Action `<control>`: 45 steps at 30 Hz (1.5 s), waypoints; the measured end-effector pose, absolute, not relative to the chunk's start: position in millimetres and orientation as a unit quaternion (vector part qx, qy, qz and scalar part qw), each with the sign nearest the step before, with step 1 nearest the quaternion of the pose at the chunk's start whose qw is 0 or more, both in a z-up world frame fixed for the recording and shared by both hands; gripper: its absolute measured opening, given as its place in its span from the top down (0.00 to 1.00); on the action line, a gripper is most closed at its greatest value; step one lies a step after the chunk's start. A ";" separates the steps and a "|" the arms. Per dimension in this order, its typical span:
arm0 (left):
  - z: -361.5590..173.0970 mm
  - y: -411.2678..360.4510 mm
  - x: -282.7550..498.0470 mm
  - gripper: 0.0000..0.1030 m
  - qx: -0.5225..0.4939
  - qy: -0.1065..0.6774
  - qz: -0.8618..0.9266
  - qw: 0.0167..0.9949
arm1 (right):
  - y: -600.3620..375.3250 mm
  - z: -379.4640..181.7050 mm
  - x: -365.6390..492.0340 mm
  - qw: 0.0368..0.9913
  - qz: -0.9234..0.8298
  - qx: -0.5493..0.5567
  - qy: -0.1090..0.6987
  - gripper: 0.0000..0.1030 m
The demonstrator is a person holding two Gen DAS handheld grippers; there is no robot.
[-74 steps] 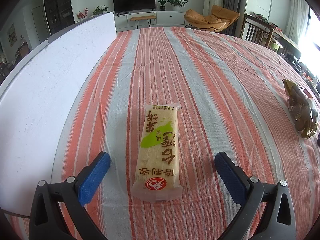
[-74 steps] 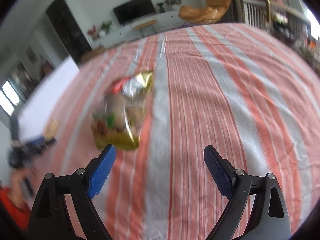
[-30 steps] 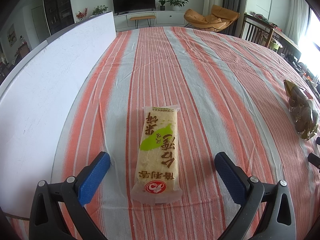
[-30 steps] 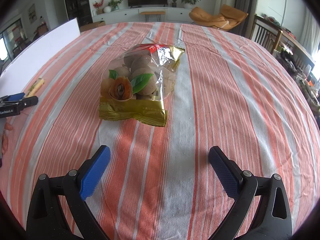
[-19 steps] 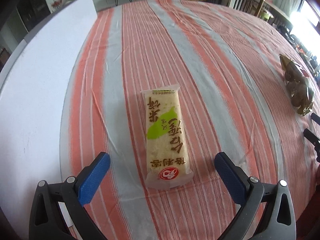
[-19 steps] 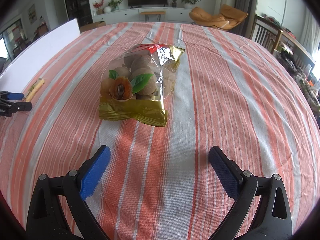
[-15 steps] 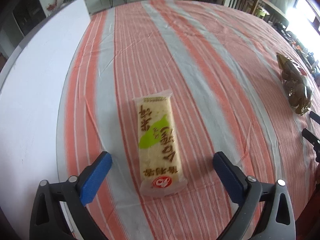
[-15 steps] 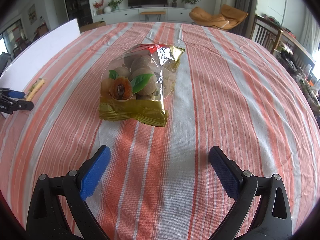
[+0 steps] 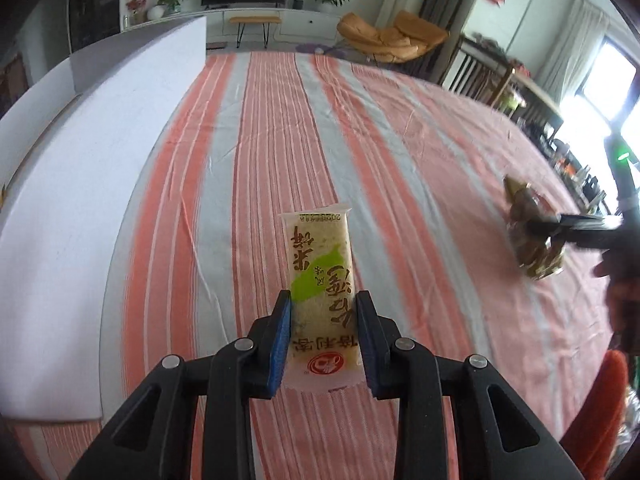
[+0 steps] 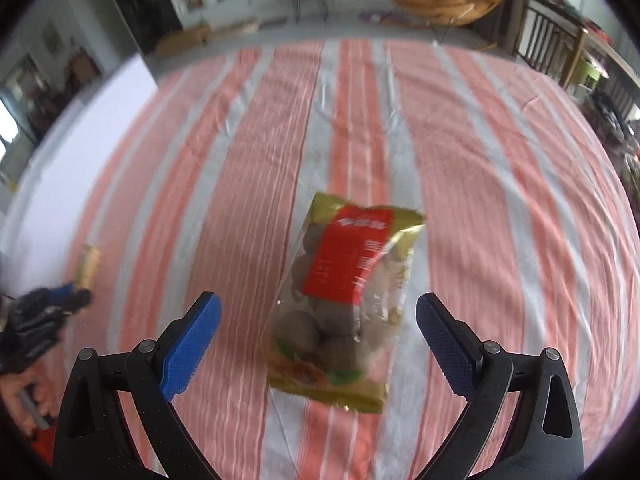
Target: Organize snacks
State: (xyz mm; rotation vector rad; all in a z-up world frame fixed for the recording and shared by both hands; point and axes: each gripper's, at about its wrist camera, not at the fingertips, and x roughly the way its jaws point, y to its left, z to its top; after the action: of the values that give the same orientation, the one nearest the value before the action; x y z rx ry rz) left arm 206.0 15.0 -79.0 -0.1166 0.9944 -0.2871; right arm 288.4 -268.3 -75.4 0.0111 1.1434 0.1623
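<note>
My left gripper [image 9: 323, 322] is shut on the near end of a long pale rice-cracker packet [image 9: 320, 276] with a green leaf print, which lies lengthwise on the striped tablecloth. My right gripper [image 10: 318, 324] is open, its blue pads either side of a gold and red bag of round brown snacks [image 10: 344, 304] lying on the cloth. That bag [image 9: 534, 236] shows at the far right of the left wrist view with the right gripper [image 9: 576, 224] over it. The cracker packet [image 10: 90, 266] and left gripper [image 10: 60, 300] show at the left of the right wrist view.
A large white board [image 9: 72, 184] lies along the left side of the table. The orange and grey striped tablecloth [image 9: 280, 128] stretches far ahead. A TV unit, plants, an orange chair and wooden chairs stand beyond the table.
My left gripper has moved forward and closed on the cracker packet. My right gripper has moved up over the snack bag, which now lies between its open pads.
</note>
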 end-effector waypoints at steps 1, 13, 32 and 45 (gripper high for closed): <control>-72.9 18.4 201.3 0.70 -0.066 0.469 -0.142 0.869 | -259.6 -83.5 293.9 0.828 0.075 -0.021 0.555 0.07; 32.7 131.1 199.0 0.70 -0.154 0.382 -0.134 0.902 | -137.1 34.0 287.1 0.868 0.219 0.002 0.446 0.53; 7.5 268.6 187.6 0.06 -0.090 0.371 0.065 0.922 | 144.0 39.2 303.9 0.854 0.367 -0.060 0.363 0.12; 65.0 277.8 166.8 0.00 -0.095 0.303 0.175 0.932 | 133.8 74.1 278.7 0.864 0.349 -0.101 0.349 0.11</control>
State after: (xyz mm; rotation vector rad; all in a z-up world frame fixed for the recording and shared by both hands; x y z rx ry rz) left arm 166.8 277.8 65.0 -0.1944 0.6207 0.3578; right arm 278.7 133.8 74.1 -0.2125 0.7306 0.7318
